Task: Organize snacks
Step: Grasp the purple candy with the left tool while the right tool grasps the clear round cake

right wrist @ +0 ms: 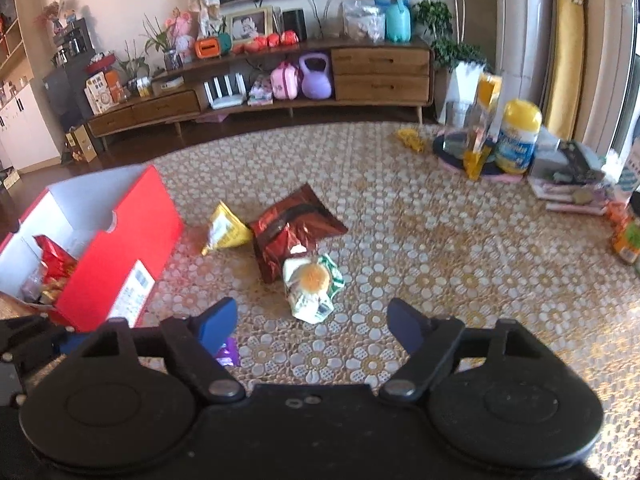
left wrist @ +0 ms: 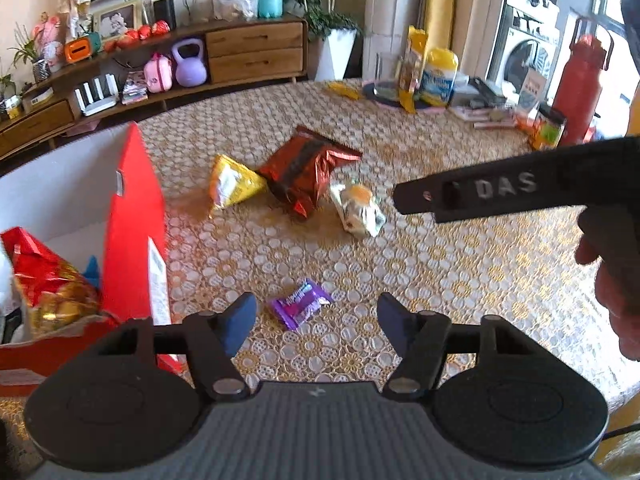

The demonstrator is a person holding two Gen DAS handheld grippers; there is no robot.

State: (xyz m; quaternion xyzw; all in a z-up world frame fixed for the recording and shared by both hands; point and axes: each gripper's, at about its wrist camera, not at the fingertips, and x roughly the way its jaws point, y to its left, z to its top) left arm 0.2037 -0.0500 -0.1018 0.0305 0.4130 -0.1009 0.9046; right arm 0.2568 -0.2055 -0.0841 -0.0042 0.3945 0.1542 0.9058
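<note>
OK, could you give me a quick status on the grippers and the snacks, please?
Left gripper open over purple packet. Right gripper open, empty, near white packet. Yellow bag and red bag loose on table; box partly filled. Nothing blocking.

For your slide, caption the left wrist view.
Open left claw hovers over purple candy beside the red box.

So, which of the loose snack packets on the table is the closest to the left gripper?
The small purple packet, just ahead of the left gripper. The yellow packet, dark red bag and white-and-green packet lie together farther away.
</note>
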